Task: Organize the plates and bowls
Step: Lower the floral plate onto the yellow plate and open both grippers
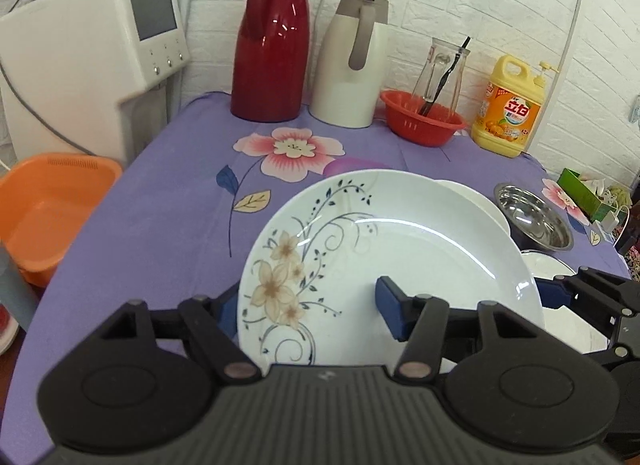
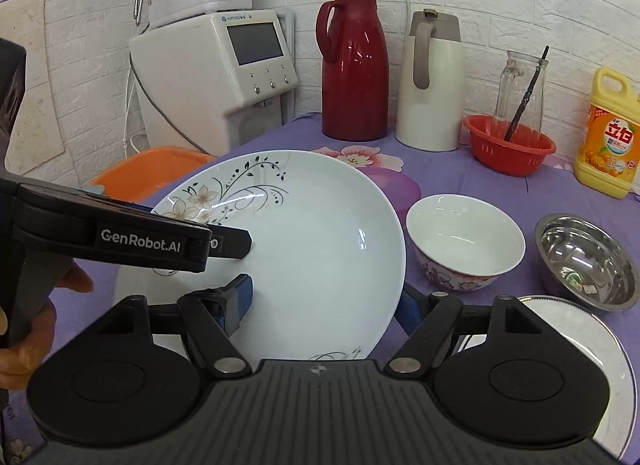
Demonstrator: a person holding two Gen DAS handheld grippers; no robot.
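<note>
A white plate with a flower pattern (image 1: 400, 257) (image 2: 312, 249) is held tilted above the purple tablecloth. My left gripper (image 1: 308, 313) is shut on its left rim; one blue pad (image 1: 390, 311) lies on its face. My right gripper (image 2: 324, 305) is shut on its right rim, with one blue pad (image 2: 240, 299) on its face. The left gripper also shows in the right wrist view (image 2: 224, 243). A white bowl (image 2: 464, 241) (image 1: 476, 201), a steel bowl (image 2: 588, 261) (image 1: 534, 221) and a white plate (image 2: 600, 349) (image 1: 568, 329) sit on the table to the right.
At the back stand a red flask (image 1: 272, 45), a white flask (image 1: 352, 65), a red basket (image 1: 422, 123) with a glass carafe, and a yellow detergent bottle (image 1: 508, 109). An orange basin (image 1: 48, 205) and a water dispenser (image 1: 92, 61) are at the left.
</note>
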